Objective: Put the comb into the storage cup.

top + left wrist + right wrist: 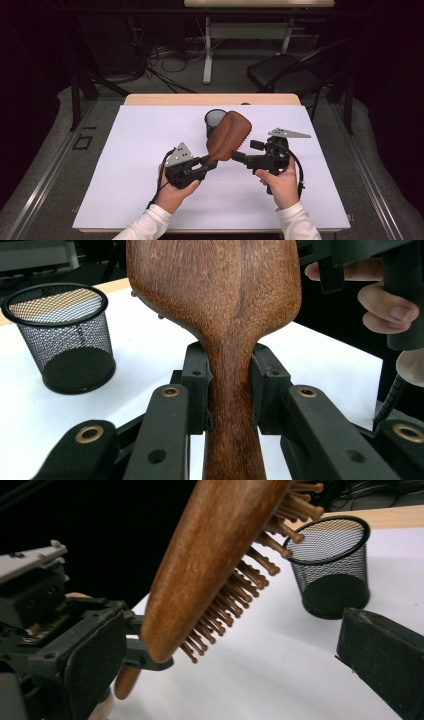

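Note:
A brown wooden hairbrush is held off the white table mat, tilted with its head up and to the right. My left gripper is shut on its handle; in the left gripper view both pads press on the handle below the broad back of the head. My right gripper stands open just right of the brush, and I see nothing held in it. In the right gripper view the bristles face me, and one pad rises at the right.
A black mesh cup stands upright on the mat just behind the brush head, seemingly with nothing in it. Beyond the table's far wooden edge are a dark chair, a desk leg and floor cables.

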`<state>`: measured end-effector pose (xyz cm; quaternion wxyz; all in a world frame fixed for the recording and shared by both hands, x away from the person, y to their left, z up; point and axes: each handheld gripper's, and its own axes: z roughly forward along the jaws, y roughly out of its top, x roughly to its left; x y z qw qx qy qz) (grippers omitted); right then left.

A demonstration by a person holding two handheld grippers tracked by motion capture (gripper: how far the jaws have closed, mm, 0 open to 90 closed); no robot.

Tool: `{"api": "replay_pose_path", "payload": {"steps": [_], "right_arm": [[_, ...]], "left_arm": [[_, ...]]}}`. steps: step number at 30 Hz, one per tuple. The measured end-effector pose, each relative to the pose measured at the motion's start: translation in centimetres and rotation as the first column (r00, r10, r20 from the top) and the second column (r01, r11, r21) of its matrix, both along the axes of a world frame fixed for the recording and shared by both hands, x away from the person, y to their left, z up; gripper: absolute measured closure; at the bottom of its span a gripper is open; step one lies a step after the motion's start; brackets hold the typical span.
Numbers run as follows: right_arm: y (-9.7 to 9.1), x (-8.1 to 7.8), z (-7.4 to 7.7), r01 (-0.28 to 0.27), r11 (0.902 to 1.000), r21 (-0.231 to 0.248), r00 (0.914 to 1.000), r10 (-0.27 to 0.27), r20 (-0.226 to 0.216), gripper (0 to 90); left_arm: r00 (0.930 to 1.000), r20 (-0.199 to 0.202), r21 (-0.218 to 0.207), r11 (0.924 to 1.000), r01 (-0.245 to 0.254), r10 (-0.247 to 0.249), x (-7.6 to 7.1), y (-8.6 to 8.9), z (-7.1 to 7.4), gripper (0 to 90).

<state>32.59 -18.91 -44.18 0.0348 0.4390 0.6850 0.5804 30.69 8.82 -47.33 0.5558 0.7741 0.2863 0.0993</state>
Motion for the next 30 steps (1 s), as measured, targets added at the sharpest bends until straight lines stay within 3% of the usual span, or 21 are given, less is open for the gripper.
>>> {"api": "replay_pose_path", "payload": {"steps": [8,22,30], "right_arm": [[0.3,0.1,-0.5,-0.007,0.9999,0.013,0.9993,0.008,-0.035,1.3],[0.6,0.2,-0.9,-0.019,0.9985,0.051,0.998,0.022,-0.059,5.3],[0.6,0.2,-1.1,-0.009,0.9973,0.073,0.9977,0.014,-0.067,12.9]], "left_arm": [[1.0,-0.002,-0.004,0.9999,-0.009,0.009,-0.3,0.0,-0.4,72.2],[0.9999,-0.008,-0.007,0.9999,-0.008,0.008,-0.4,-0.3,-0.8,72.2],[1.0,-0.008,-0.002,1.0,0.0,0.0,-0.7,-0.5,-0.8,72.2]]}}
